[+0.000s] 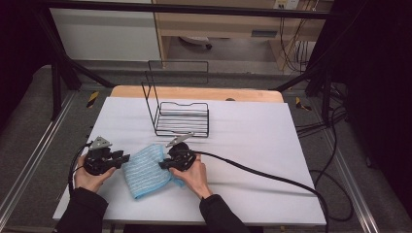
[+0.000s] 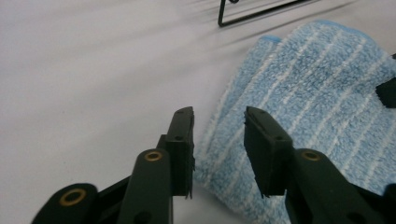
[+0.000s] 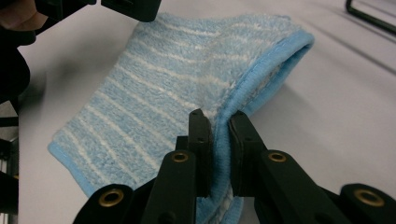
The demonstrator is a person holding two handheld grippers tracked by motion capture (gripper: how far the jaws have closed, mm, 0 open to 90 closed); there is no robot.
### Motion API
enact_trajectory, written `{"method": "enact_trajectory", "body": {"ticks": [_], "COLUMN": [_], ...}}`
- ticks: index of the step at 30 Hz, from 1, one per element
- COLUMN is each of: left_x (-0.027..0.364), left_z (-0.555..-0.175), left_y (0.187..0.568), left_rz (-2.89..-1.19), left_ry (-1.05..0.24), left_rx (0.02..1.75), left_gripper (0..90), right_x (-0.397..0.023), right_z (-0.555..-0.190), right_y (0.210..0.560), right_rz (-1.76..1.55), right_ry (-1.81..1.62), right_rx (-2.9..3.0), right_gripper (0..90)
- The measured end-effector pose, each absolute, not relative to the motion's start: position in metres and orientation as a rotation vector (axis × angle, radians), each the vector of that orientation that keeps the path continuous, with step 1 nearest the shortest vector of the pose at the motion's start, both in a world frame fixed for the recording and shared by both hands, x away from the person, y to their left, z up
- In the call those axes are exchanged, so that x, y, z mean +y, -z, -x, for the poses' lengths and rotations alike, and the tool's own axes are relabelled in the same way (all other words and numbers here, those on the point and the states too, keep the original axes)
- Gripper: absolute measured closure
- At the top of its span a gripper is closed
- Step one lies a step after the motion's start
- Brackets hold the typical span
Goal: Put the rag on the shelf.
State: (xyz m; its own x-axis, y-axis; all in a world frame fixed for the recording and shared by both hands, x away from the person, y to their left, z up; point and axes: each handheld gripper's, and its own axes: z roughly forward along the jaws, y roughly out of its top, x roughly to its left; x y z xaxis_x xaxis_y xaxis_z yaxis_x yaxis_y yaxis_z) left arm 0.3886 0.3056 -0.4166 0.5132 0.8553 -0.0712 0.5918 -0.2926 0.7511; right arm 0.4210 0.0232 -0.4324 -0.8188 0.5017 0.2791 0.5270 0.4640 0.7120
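A light blue cloth with white stripes [image 1: 145, 170] lies folded on the white table top between my two grippers. My right gripper [image 1: 164, 165] is shut on the cloth's doubled right edge [image 3: 219, 140], the hem pinched between both pads. The cloth [image 3: 154, 88] spreads away from those jaws toward the other hand. My left gripper [image 1: 124, 158] rests at the cloth's left edge. Its jaws stand apart, and the cloth [image 2: 317, 102] lies just beyond and between the tips with no pad pressing on it.
A black wire rack [image 1: 180, 116] stands on the table behind the cloth, its tall back frame at the left. A thick black cable [image 1: 272, 175] trails from the right gripper across the table to the right. The white table top [image 1: 252, 136] stretches right of the hands.
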Motion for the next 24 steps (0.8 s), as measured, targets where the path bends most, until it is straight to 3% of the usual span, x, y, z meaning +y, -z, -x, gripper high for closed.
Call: {"method": "enact_trajectory", "body": {"ticks": [10, 18, 24], "left_x": [0.302, 0.289, 0.283], "left_z": [-0.386, -0.386, -0.385], "left_y": [0.413, 0.415, 0.418], "left_rz": [-1.948, -1.972, -1.991], "left_ry": [-0.459, -0.444, -0.432], "left_rx": [1.138, 1.096, 1.084], "left_gripper": [44.1, 37.2, 36.1], "right_x": [-0.016, -0.049, -0.046], "right_z": [-0.403, -0.388, -0.392], "right_y": [0.418, 0.419, 0.433], "right_rz": [1.095, 1.228, 1.213], "right_ry": [1.309, 1.318, 1.318], "right_rx": [-2.691, -2.661, -2.621], "right_gripper": [81.7, 81.7, 81.2]}}
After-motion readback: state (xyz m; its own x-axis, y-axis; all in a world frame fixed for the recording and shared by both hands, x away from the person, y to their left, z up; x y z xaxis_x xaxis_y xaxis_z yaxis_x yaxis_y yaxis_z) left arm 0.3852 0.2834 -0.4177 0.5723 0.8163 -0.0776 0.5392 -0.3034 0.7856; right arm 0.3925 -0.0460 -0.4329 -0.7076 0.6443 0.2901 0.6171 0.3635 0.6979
